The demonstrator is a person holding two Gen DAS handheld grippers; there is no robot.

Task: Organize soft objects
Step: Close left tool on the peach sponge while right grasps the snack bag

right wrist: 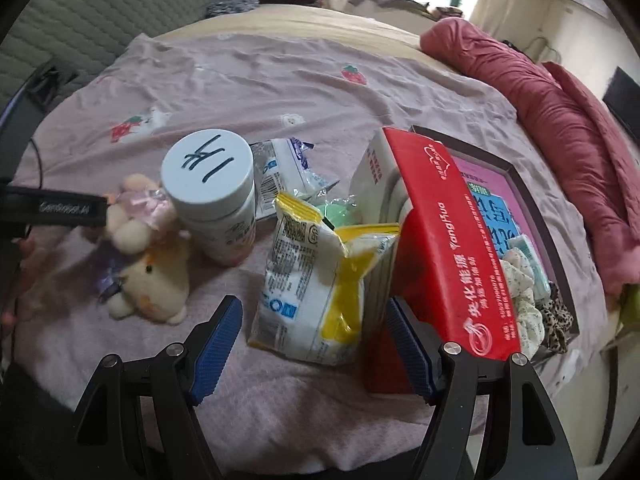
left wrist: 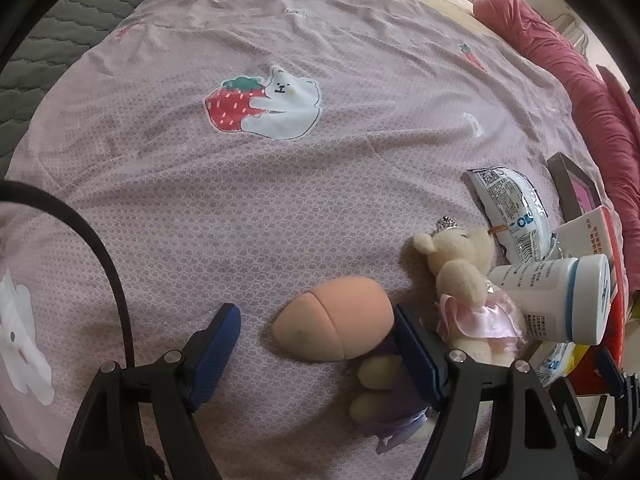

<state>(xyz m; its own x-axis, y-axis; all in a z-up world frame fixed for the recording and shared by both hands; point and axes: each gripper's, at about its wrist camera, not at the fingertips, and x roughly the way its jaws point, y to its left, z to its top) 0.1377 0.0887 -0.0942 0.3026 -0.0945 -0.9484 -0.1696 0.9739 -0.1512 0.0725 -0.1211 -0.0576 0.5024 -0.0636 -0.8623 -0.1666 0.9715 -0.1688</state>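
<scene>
A peach egg-shaped sponge point(left wrist: 334, 322) lies on the pink printed sheet point(left wrist: 280, 200). My left gripper point(left wrist: 316, 340) is open around it, its right finger against the sponge's end and its left finger well clear. A cream plush bear in a pink dress point(left wrist: 464, 276) lies just right of the sponge. A second plush in purple point(left wrist: 380, 396) sits under the right finger. In the right wrist view both plush toys point(right wrist: 148, 276) lie at the left. My right gripper point(right wrist: 314, 344) is open, with a yellow-white snack packet point(right wrist: 316, 288) standing just ahead between its fingers, untouched.
A white bottle point(right wrist: 212, 184), a red carton point(right wrist: 452, 248) and more packets point(right wrist: 280, 168) crowd the sheet. A dark-framed tray point(right wrist: 532, 200) at the right holds scrunchies point(right wrist: 524, 296). A rolled red quilt point(right wrist: 560, 120) lines the bed's right side. A black cable point(left wrist: 100, 248) curves at the left.
</scene>
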